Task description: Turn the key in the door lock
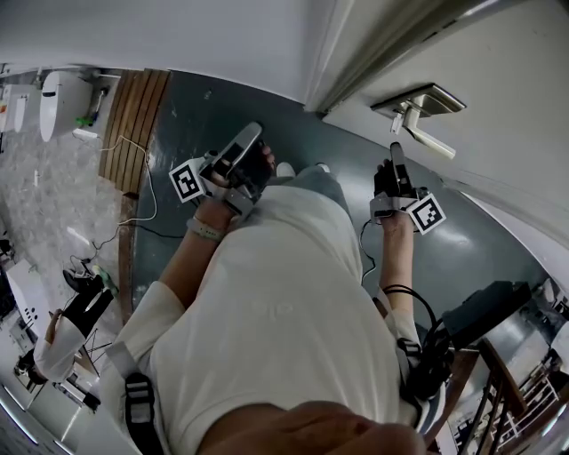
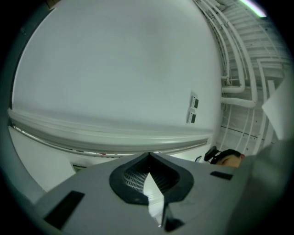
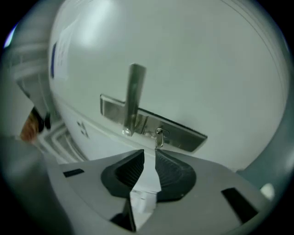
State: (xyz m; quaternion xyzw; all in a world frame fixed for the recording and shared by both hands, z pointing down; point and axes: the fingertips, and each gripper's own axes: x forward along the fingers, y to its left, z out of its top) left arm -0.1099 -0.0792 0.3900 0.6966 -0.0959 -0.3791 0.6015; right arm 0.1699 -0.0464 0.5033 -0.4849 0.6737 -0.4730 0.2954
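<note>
White door (image 3: 220,69) fills frame; key (image 3: 159,137) in lock plate (image 3: 186,132) sits centre, just above right tool (image 3: 149,155), jaws slightly apart, empty. Left tool (image 2: 149,158) jaws together, farther off.

A utilitarian building interior — white door (image 1: 516,115), grey painted floor (image 1: 258,107), exposed ceiling pipes (image 2: 234,69).

The light here is soft, even and cool, with a greenish-grey cast and hardly any hard shadow. The dark floor (image 1: 467,244) carries a pale sheen at the right of the head view. A strip light (image 2: 253,5) glares at the upper right of the left gripper view. Both gripper views bulge and darken at their corners, and the door handle (image 3: 134,98) and key (image 3: 159,137) look soft.
</note>
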